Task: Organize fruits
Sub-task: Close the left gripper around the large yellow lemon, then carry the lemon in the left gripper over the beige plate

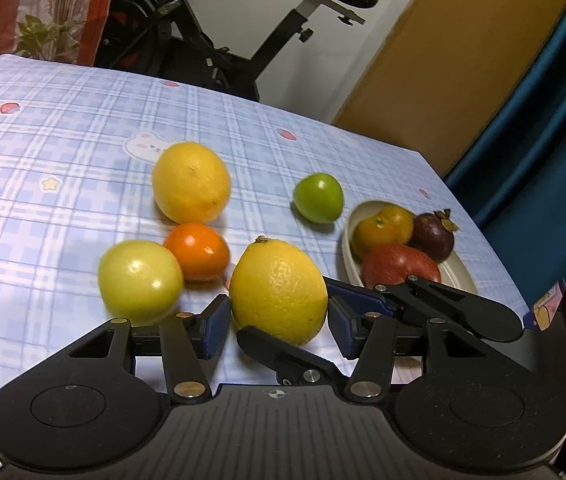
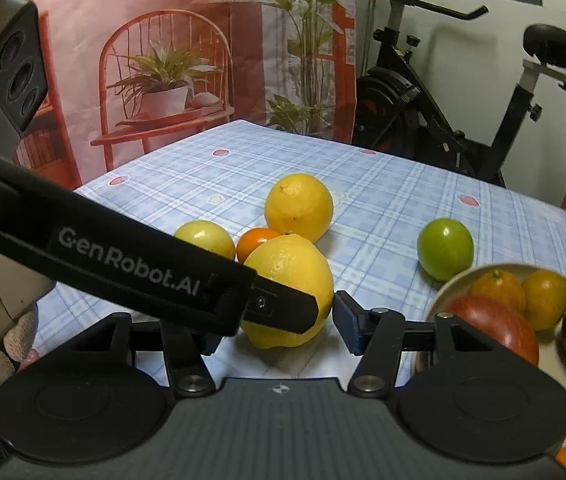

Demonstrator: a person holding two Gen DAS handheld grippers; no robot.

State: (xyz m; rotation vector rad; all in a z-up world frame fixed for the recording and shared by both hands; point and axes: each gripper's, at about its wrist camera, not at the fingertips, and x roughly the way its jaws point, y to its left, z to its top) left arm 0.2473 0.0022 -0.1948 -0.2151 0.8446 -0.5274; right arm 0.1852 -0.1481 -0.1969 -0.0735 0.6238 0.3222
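A: Near the table's front edge, the near lemon [image 1: 279, 292] sits between the left gripper [image 1: 279, 320] pads, jaws spread wide, not clamping. Left pad looks close to the skin, can't tell if touching.

B: And the right gripper [image 2: 279, 320]?

A: Also spread around that same near lemon [image 2: 289, 290]. Its right pad [image 2: 347, 324] is just beside the fruit with a sliver of gap. Its left pad is mostly hidden behind the left gripper's finger crossing in front. So both are released, nothing held.

B: Bowl?

A: Cream bowl [image 1: 347, 240] by the table's right edge, near the front. Holds oranges [image 1: 383, 226], a red apple [image 1: 399, 264] and a mangosteen [image 1: 431, 236]. Right wrist view shows two oranges in it.

B: Loose fruit?

A: Far lemon [image 1: 191, 182] mid-table, small orange [image 1: 197, 252] just in front of it, pale yellow-green fruit [image 1: 139, 278] beside that, green fruit [image 1: 318, 198] just beyond the bowl.

B: Step?

A: My read: lining up a grasp on the near lemon, bowl partly filled, five pieces left. Two grippers on one fruit is crowded. Next move needs one of them to close squarely on the lemon's sides, the other to back off, then lift and carry right to the bowl. Lemon is round and firm; off-center squeeze could roll it.
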